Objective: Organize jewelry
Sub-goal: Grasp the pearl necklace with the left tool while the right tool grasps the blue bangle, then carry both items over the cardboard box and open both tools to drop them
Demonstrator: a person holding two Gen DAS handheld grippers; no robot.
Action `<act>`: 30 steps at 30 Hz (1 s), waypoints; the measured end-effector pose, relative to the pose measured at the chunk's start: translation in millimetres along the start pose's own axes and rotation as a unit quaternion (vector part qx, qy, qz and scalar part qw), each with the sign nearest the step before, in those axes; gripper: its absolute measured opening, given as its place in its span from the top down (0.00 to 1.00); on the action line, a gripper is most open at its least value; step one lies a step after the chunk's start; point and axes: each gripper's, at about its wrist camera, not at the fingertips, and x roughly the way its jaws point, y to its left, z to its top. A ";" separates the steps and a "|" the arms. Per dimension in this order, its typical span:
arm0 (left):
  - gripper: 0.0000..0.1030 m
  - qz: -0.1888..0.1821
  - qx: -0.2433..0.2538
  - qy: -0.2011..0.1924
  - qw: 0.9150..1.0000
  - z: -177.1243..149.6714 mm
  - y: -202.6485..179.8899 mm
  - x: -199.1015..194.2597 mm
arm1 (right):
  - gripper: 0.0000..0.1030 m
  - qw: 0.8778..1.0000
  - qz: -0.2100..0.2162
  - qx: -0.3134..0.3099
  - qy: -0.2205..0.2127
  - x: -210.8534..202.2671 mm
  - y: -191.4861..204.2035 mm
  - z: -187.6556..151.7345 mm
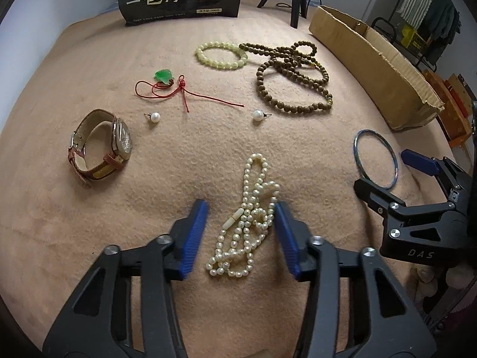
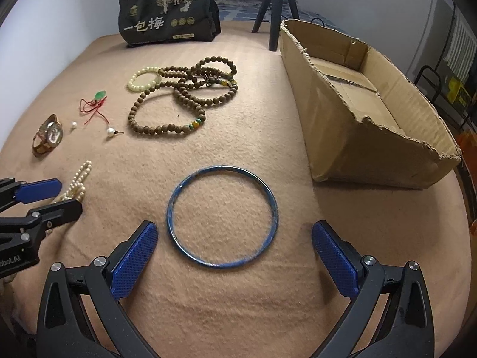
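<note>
A white pearl necklace (image 1: 246, 223) lies bunched on the tan blanket between the blue pads of my open left gripper (image 1: 241, 208), its right pad touching the beads. A blue bangle (image 2: 222, 216) lies flat just ahead of my open right gripper (image 2: 235, 232), whose pads stand wide on either side of its near half. The bangle (image 1: 376, 158) and the right gripper (image 1: 384, 176) also show in the left wrist view. The pearl necklace (image 2: 78, 182) and the left gripper (image 2: 56, 197) show in the right wrist view.
On the blanket lie a brown-strap watch (image 1: 100, 146), two pearl earrings (image 1: 155, 117) (image 1: 258, 115), a green pendant on red cord (image 1: 163, 76), a pale bead bracelet (image 1: 220, 54) and brown wooden beads (image 1: 293, 74). An open cardboard box (image 2: 357, 104) stands right; a black bag (image 2: 167, 15) and a tripod (image 2: 275, 6) stand behind.
</note>
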 end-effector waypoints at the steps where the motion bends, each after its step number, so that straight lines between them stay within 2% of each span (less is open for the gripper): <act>1: 0.63 -0.001 -0.003 0.000 1.000 0.5 1.0 0.0 | 0.00 1.000 0.000 0.000 0.000 0.6 0.2 0.3; 5: 0.78 -0.002 -0.011 0.002 1.000 1.3 3.8 -0.3 | 0.09 1.000 0.009 -0.003 -0.004 -1.2 2.2 -2.0; 7: 0.86 -0.008 -0.016 0.005 1.000 1.6 4.8 -0.8 | 0.21 1.000 0.014 -0.009 -0.007 -2.5 4.7 -3.3; 9: 0.90 -0.013 -0.019 0.008 1.000 1.3 5.3 -1.4 | 0.30 1.000 0.023 -0.018 -0.010 -4.3 9.4 -3.9; 16: 0.92 -0.025 -0.030 0.010 0.999 1.2 5.8 -6.2 | 0.31 0.999 0.042 -0.023 -0.009 -7.9 12.8 -3.9; 20: 0.92 -0.032 -0.039 -0.002 0.999 4.3 6.8 -15.7 | 0.31 0.998 0.059 -0.020 -0.013 -16.1 13.0 -2.7; 30: 0.94 -0.063 -0.052 -0.049 0.995 19.5 2.3 -51.3 | 0.31 0.996 0.063 -0.021 -0.065 -50.1 10.4 11.8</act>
